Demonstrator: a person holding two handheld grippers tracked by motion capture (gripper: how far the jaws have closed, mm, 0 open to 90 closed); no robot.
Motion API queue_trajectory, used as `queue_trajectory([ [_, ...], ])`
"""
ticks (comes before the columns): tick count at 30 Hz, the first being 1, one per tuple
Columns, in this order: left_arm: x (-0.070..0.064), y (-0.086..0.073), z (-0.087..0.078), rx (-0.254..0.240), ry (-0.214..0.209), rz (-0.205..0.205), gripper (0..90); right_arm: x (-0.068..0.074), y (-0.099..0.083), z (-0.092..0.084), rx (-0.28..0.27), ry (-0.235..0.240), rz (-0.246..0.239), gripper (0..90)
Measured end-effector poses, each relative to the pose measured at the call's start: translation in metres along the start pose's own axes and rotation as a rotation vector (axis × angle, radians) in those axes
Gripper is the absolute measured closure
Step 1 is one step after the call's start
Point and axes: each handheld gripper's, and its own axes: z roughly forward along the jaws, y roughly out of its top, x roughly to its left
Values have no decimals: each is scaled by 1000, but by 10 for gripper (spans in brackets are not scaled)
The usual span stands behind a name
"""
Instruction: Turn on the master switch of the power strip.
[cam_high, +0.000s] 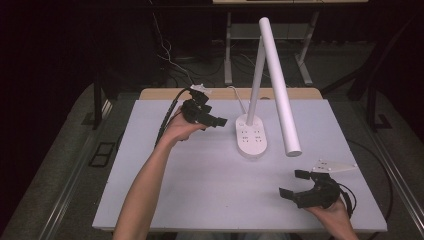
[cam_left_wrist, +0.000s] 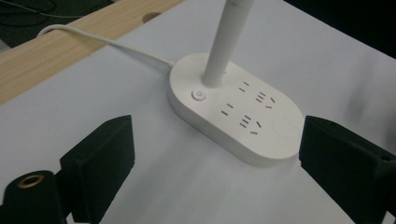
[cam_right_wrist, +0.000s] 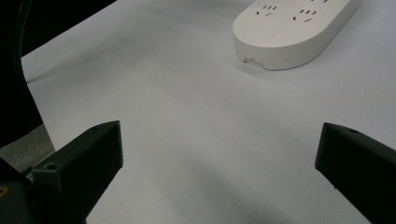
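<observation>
My left gripper (cam_high: 212, 119) is up in the upper-middle of the high view, held just left of the white oval lamp base with built-in sockets (cam_high: 251, 137), jaws spread apart, nothing between them. In the left gripper view the wide gap between my two black jaws (cam_left_wrist: 217, 156) frames the near end of that base (cam_left_wrist: 243, 114); jaws are not touching it. Round power button (cam_left_wrist: 199, 94) sits on the base next to the white upright lamp post (cam_left_wrist: 224, 42). Thin white cord (cam_left_wrist: 107, 42) runs from the base toward the upper left, over the light wood table edge (cam_left_wrist: 56, 63).

My right gripper (cam_high: 300, 184) is at the lower right of the high view, jaws parted and empty, over the white table top (cam_high: 200, 185), well apart from the base. In the right gripper view the base end (cam_right_wrist: 289, 35) is in the upper right, far ahead of my open jaws (cam_right_wrist: 219, 154).

White tubular lamp head (cam_high: 280, 85) slants down over the base, its end at centre right.

No containers on the table.
</observation>
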Motion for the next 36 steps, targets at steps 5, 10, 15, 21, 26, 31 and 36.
queue_trajectory([
  [5, 3, 6, 6, -12, -2, -17, 139, 0, 0, 0, 0, 0, 1, 4],
  [10, 3, 13, 12, 4, -10, -28, 172, -1, 0, -1, -4, -1, 2, 4],
  [15, 0, 21, 23, 17, -18, -22, 246, -1, -1, -1, 0, 2, 3, 4],
  [21, -2, 23, 35, 19, -12, -32, 342, -1, 0, -1, 1, 4, 1, 4],
  [26, -1, 24, 45, 8, -10, -35, 403, -1, -1, 0, 0, 2, 0, 4],
  [31, 1, 23, 54, -4, 0, -61, 495, -1, -1, 0, -1, 3, -9, 4],
  [36, 4, 21, 61, -4, 14, -83, 584, -1, -1, 0, 3, 1, -5, 4],
])
